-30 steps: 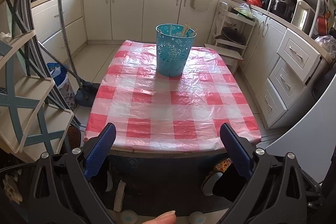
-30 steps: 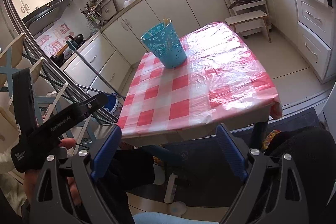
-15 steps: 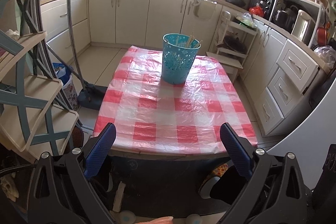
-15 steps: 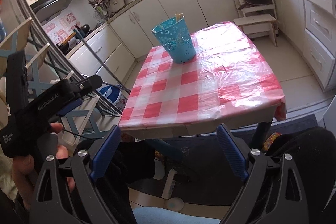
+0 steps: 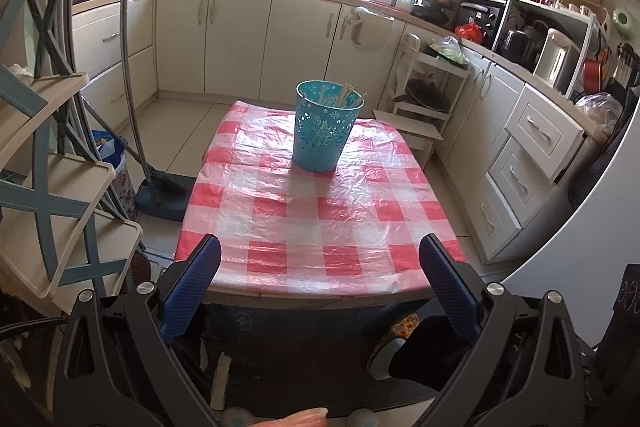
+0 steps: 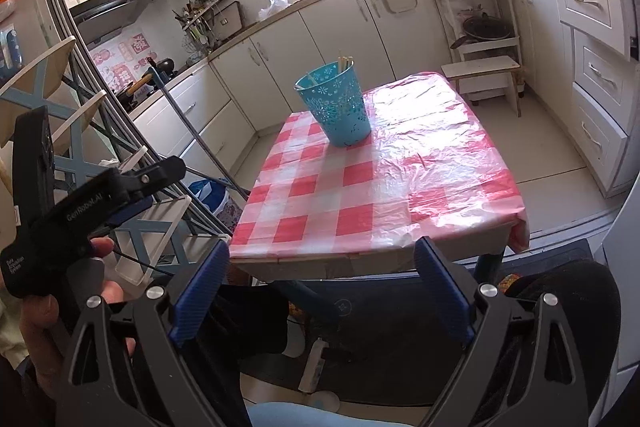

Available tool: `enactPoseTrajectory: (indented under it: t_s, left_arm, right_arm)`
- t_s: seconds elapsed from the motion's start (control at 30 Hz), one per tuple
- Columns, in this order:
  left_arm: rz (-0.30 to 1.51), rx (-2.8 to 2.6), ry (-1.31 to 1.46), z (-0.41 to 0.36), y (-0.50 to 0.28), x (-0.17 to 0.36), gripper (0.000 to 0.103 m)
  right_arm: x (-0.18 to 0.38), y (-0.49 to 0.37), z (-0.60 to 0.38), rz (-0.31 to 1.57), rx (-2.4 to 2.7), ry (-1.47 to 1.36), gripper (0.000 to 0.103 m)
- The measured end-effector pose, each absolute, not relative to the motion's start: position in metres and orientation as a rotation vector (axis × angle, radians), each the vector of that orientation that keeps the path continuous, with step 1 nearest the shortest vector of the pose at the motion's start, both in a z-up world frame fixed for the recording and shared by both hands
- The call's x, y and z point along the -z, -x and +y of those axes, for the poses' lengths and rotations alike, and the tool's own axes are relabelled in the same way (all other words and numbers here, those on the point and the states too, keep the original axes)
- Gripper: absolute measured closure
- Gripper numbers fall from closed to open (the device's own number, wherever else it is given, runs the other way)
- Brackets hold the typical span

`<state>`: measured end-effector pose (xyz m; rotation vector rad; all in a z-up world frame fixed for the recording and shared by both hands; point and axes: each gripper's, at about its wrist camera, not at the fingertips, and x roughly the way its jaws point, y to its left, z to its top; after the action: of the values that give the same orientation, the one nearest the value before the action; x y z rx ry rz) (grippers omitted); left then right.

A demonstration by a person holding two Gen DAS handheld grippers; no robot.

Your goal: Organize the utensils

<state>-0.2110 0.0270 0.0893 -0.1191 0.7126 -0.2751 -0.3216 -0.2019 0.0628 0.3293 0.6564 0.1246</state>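
Glossy, crinkled plastic tablecloth (image 5: 320, 211); perforated turquoise plastic holder (image 5: 325, 131); ribbed blue pads (image 5: 192, 281) on matt black gripper.

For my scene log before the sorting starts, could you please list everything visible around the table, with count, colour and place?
Perforated plastic utensil holder: one, turquoise, far half of the table.
Thin wooden sticks: several, pale, upright inside the holder.
Checked plastic tablecloth: one, red and white, covering the table.
Small wooden step stool: one, cream, floor beyond the table.
Long-handled floor mop: one, dark blue head, floor left of the table.
Left gripper: blue pads, jaws open, empty, near table edge.
Right gripper: blue pads, jaws open, empty.
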Motion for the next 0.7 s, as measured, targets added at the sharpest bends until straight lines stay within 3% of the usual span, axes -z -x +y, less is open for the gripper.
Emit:
enactPoseTrajectory:
  t_s: [0.43, 0.7]
  left_arm:
    - [0.625, 0.199, 0.015, 0.016, 0.249, -0.14, 0.008]
    - [0.618, 0.174, -0.003, 0.02, 0.254, -0.14, 0.008]
  right_arm:
    - [-0.134, 0.364, -0.185, 0.426, -0.118, -0.228, 0.01]
    - [-0.147, 0.375, -0.179, 0.364, -0.077, -0.177, 0.008]
